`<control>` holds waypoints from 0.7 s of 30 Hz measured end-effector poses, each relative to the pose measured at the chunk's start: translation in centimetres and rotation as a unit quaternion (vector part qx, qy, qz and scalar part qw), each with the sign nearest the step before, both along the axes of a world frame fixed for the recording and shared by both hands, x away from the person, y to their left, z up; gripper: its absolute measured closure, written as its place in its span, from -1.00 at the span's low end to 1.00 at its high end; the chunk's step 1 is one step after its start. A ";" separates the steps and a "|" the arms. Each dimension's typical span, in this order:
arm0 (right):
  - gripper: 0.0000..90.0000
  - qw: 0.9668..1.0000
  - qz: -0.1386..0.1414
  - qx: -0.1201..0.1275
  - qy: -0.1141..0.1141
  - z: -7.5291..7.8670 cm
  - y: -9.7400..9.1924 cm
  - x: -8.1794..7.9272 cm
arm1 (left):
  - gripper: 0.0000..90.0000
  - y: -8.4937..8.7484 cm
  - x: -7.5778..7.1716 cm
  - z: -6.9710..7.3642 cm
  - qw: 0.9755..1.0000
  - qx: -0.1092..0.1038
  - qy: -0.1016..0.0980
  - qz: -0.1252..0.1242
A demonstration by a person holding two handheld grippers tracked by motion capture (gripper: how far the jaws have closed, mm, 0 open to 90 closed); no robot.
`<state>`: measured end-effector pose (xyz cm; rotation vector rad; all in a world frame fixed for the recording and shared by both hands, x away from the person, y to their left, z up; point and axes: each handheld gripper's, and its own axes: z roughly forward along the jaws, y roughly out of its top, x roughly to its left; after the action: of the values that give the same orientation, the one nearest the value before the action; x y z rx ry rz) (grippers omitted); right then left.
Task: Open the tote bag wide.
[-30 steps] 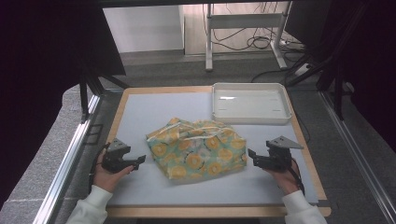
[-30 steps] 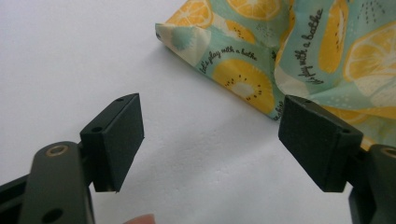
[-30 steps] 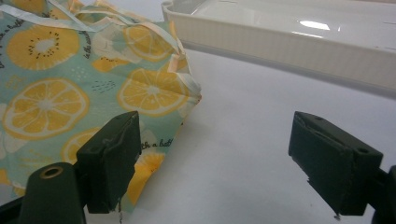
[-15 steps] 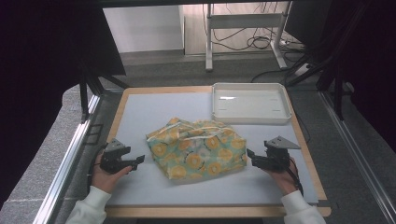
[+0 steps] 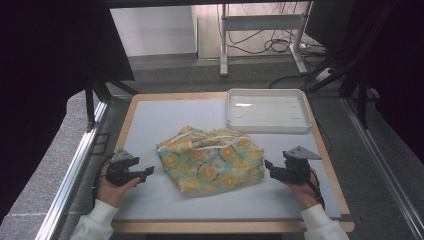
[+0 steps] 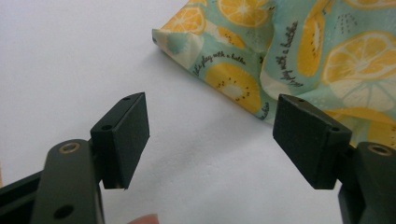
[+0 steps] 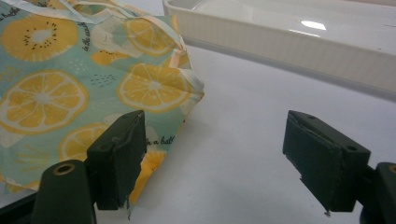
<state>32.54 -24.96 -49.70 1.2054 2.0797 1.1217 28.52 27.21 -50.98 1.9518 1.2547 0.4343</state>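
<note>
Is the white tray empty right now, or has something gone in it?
Empty. The white tray shows only bare glossy floor in the high view; the fruit-print cloth bundle lies on the mat in front of it.

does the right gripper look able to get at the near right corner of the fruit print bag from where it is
Probably yes. The right gripper sits open just beside the fruit print bag, jaws pointed at its right edge, with bare mat between them. The white tray lies farther back, out of the way.

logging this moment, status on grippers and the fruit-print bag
Left gripper open, right gripper open, both off the bag. Bag flat on mat, untouched. White tray behind, nothing blocking.
</note>
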 end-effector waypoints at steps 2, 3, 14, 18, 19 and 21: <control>-0.52 1.000 -0.001 0.001 -0.001 0.0 0.0 -0.1 | -0.37 0.0 -0.1 0.4 1.000 0.003 -0.006 0.000; -0.52 1.000 0.000 0.003 0.000 0.1 0.0 -0.1 | -0.36 -0.1 -0.1 0.5 1.000 0.004 -0.008 0.000; -0.51 1.000 0.000 0.005 0.002 0.2 -0.1 -0.3 | -0.40 -0.4 -0.3 2.5 1.000 -0.002 -0.027 -0.004; -0.51 1.000 0.000 0.003 0.000 0.2 0.0 -0.4 | -0.41 -0.6 -0.4 3.2 0.999 -0.004 -0.034 -0.011; -0.51 1.000 0.000 0.002 0.002 0.2 0.1 -0.4 | -0.41 -0.6 -0.4 3.3 0.999 -0.004 -0.035 -0.012; -0.51 1.000 0.000 0.000 0.002 0.1 0.1 -0.4 | -0.41 -0.7 -0.3 3.6 0.999 -0.005 -0.039 -0.015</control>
<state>32.15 -24.86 -49.60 1.2086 2.0835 1.1196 28.21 26.48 -47.40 1.9250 1.1732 0.4844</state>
